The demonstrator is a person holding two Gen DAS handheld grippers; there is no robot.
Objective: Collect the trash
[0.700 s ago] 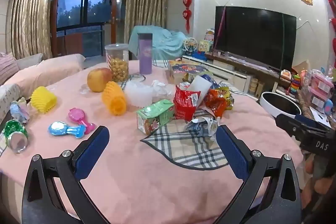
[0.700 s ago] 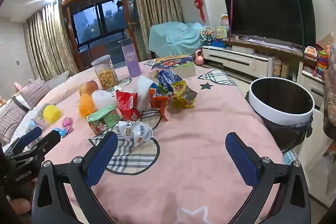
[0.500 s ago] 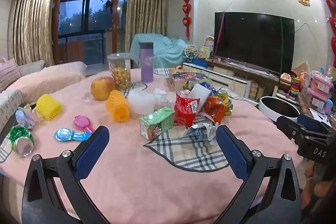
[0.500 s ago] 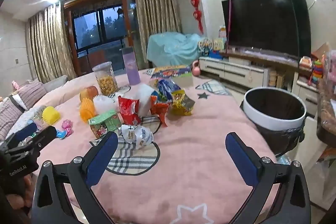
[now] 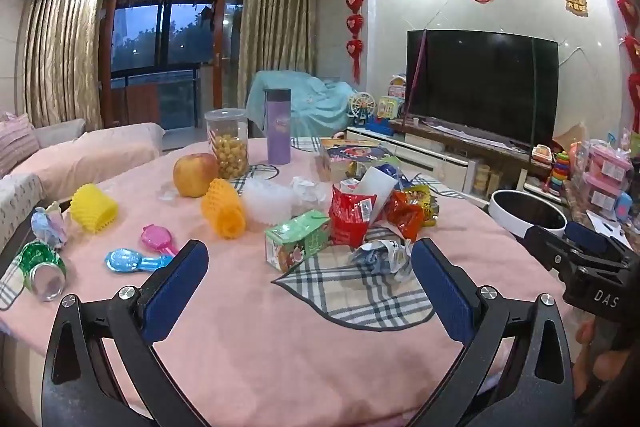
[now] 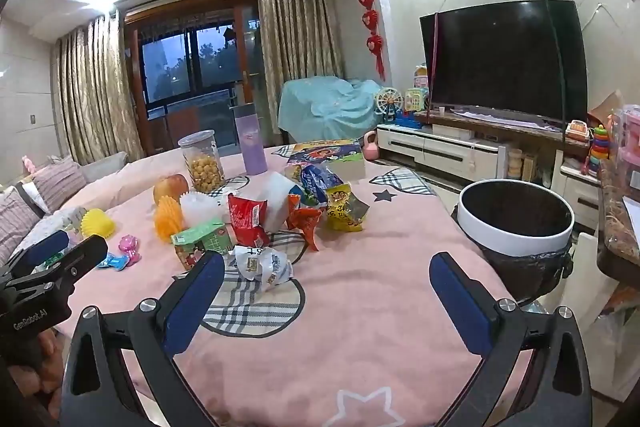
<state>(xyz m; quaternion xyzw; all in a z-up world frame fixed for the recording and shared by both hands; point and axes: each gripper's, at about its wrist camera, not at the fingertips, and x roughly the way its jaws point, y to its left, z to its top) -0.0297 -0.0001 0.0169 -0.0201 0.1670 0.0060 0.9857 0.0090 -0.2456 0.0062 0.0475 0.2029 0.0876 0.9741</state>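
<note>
Trash lies in a heap mid-table on the pink cloth: a crumpled white wrapper (image 5: 380, 257) (image 6: 262, 263), a green carton (image 5: 298, 243) (image 6: 202, 239), a red snack bag (image 5: 352, 217) (image 6: 246, 219), an orange bag (image 5: 404, 213) (image 6: 306, 221) and a yellow bag (image 6: 344, 213). A white-rimmed bin (image 6: 516, 217) (image 5: 526, 213) with a black liner stands off the table's right edge. My left gripper (image 5: 310, 293) is open, short of the heap, nothing between its blue pads. My right gripper (image 6: 326, 301) is open too, over bare cloth between wrapper and bin.
On the table also stand an apple (image 5: 195, 174), a snack jar (image 5: 227, 143), a purple flask (image 5: 278, 126), yellow and orange foam nets (image 5: 94, 213), small toys (image 5: 138, 261), a can (image 5: 42, 269) and a book box (image 6: 328, 153). A TV (image 6: 504, 61) and sofa lie beyond.
Both views have tilted upward a little: the table and trash sit lower in each frame. Nothing on the table has moved, and both grippers stay open.
</note>
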